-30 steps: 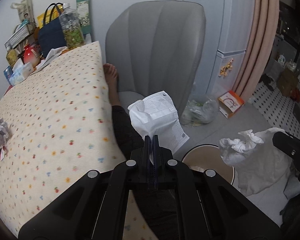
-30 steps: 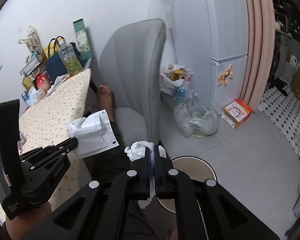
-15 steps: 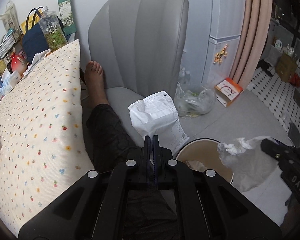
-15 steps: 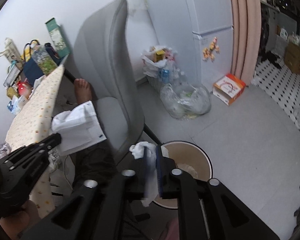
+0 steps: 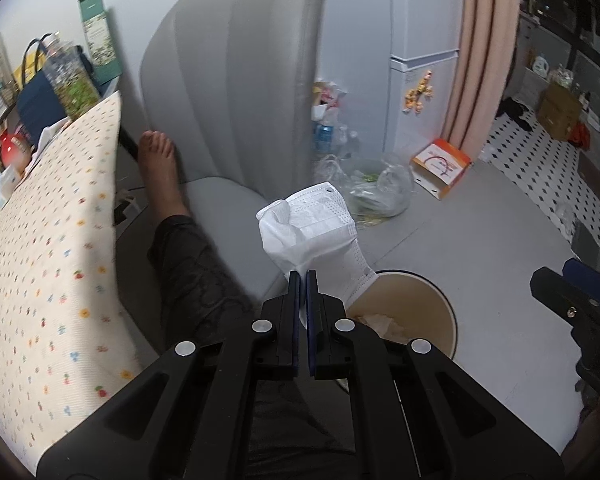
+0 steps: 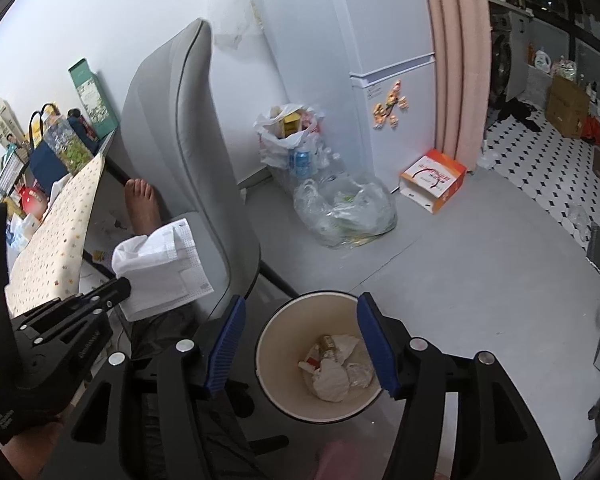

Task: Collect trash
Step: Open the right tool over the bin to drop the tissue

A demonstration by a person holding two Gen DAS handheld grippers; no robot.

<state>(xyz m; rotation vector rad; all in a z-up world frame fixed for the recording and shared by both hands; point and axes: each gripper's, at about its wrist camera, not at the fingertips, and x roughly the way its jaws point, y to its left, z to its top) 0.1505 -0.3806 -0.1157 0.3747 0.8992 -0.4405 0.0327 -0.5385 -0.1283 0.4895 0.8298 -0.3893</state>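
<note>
My left gripper point(image 5: 302, 280) is shut on a white face mask point(image 5: 312, 228) and holds it in the air just left of a round beige trash bin point(image 5: 440, 304) on the floor. The mask also shows in the right wrist view point(image 6: 160, 264), with the left gripper point(image 6: 120, 292) below it. My right gripper point(image 6: 300, 340) is open and empty, straight above the bin point(image 6: 276, 396). Crumpled white tissue point(image 6: 332, 372) and other scraps lie inside the bin.
A grey chair point(image 5: 236, 92) stands behind the mask, with a person's bare foot point(image 5: 158, 164) beside it. A dotted tablecloth table point(image 5: 40, 240) is at left. Plastic bags of rubbish point(image 6: 340, 208), an orange box point(image 6: 432, 180) and a white fridge point(image 6: 380, 60) stand on the far floor.
My right gripper has opened and the crumpled tissue it held now lies in the bin. Both grippers have swung right, from the table toward the bin. The left still holds the mask.
</note>
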